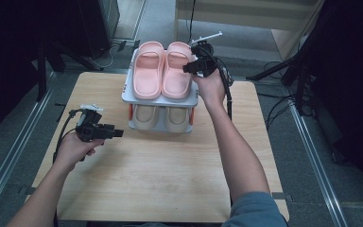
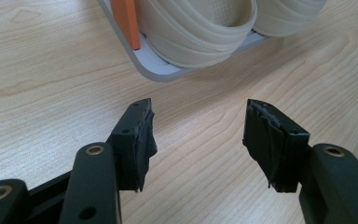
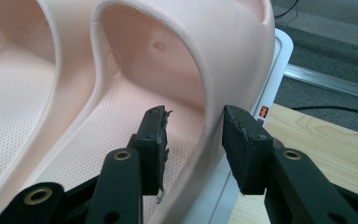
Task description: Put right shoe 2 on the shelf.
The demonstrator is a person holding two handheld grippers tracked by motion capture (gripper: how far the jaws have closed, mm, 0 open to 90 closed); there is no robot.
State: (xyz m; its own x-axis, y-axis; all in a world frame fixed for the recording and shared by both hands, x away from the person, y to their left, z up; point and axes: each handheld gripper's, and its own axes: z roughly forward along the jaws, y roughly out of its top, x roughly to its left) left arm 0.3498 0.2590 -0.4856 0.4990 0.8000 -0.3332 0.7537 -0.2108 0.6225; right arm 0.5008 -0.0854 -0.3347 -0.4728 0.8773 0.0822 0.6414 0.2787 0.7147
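Observation:
A pair of pink slippers (image 1: 163, 71) lies on the top shelf of a small grey two-tier rack (image 1: 160, 99). A beige pair (image 1: 160, 118) sits on the lower shelf. My right gripper (image 1: 187, 67) is at the right pink slipper (image 3: 223, 46). Its jaws stand open astride the slipper's outer side wall, one inside and one outside, and the pads do not press on it (image 3: 193, 135). My left gripper (image 1: 118, 133) hovers open and empty over the table, left of the rack (image 2: 198, 135). It points at the beige slipper (image 2: 200, 32).
The rack stands at the far middle of the wooden table (image 1: 170, 170), with orange posts (image 2: 126, 21) between its shelves. Bare wood spreads in front of it and to both sides. Dark stands and cables (image 1: 283, 101) surround the table on the floor.

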